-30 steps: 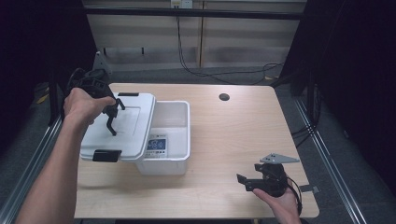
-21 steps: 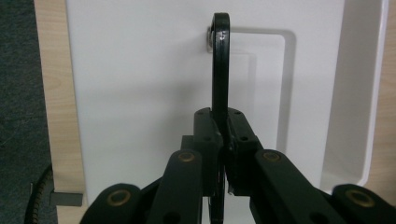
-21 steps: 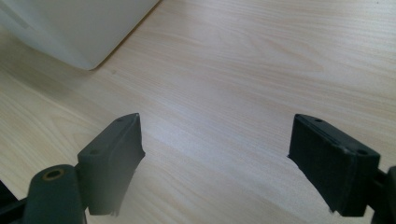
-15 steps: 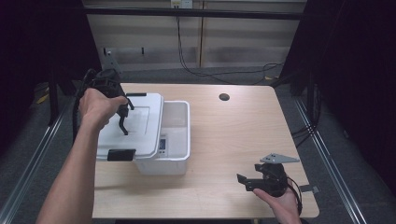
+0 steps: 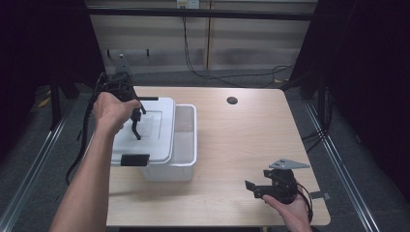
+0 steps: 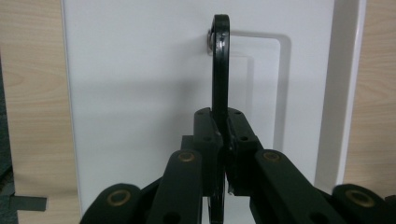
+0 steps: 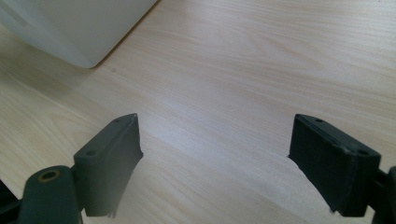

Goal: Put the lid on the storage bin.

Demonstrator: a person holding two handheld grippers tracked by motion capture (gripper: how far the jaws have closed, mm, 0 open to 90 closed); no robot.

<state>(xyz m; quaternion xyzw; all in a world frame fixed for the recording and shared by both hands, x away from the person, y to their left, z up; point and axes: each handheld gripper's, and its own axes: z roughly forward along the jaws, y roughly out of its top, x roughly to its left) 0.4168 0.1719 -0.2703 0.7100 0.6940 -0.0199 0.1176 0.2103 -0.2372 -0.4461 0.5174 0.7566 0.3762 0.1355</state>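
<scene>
White lid [image 5: 152, 130], black handle [image 6: 220, 70], clamped by left gripper [image 6: 223, 140], partly covering white bin [image 5: 186, 154]

Smooth white plastic lid [image 5: 150, 128], black handle [image 6: 220, 70]; matt wood-grain table [image 5: 251, 140].

Table [image 5: 251, 145] evenly lit from above; surroundings left dark. Soft shadows cast on white lid [image 6: 140, 93]. Near jaws blurred in right gripper view. Slight softness overall.

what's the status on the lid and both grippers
Left gripper shut on lid handle, lid partly over bin. Right gripper open, jaws just widened, nothing between.
</scene>
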